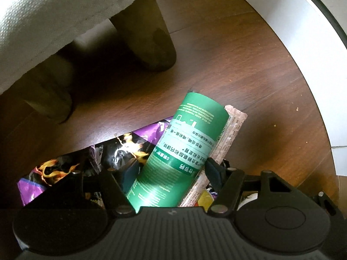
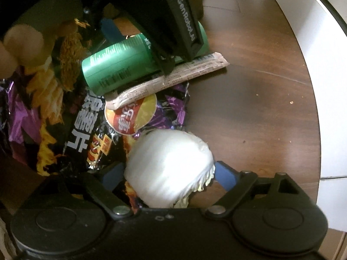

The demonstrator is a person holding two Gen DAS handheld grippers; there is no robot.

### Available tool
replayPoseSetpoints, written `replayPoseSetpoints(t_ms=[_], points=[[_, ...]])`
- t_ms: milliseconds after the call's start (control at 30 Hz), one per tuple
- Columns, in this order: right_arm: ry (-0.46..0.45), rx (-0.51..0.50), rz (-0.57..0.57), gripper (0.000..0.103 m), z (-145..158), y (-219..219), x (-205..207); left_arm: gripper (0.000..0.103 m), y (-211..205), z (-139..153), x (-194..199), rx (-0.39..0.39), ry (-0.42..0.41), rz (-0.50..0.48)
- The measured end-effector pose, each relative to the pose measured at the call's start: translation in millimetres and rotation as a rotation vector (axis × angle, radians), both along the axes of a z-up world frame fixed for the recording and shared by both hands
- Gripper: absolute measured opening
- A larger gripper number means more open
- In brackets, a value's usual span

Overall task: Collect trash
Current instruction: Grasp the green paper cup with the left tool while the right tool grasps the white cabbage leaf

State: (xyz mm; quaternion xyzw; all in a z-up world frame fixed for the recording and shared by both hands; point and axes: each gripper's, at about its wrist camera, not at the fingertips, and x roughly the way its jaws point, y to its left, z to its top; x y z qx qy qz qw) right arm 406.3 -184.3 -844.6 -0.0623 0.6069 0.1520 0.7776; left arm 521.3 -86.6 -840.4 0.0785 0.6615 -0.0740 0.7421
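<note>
The green tube (image 1: 173, 151) and sachet (image 1: 229, 134) are clamped in the left tool (image 1: 171, 169); the white wad (image 2: 169, 166) is pinched in the right tool (image 2: 169, 175). Both grips should be kept firm.

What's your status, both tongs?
Left tongs shut on green can and a wrapper strip. Right tongs around white paper wad, grip unclear. Chip bag and round lid loose alongside.
</note>
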Motion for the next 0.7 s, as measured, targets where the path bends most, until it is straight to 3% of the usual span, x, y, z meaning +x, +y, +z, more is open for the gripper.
replayPoseSetpoints(t_ms=[433,700], points=[[-0.08,-0.025,0.015,0.07,15.0,0.2,-18.8,0.054,0.2,18.6,-11.1,0.022,-0.053,0.052],[-0.151,-0.02,-0.063,0.07,57.7,-24.9,-26.2,0.051,13.4,58.2,-24.6,-0.074,-0.096,0.141]])
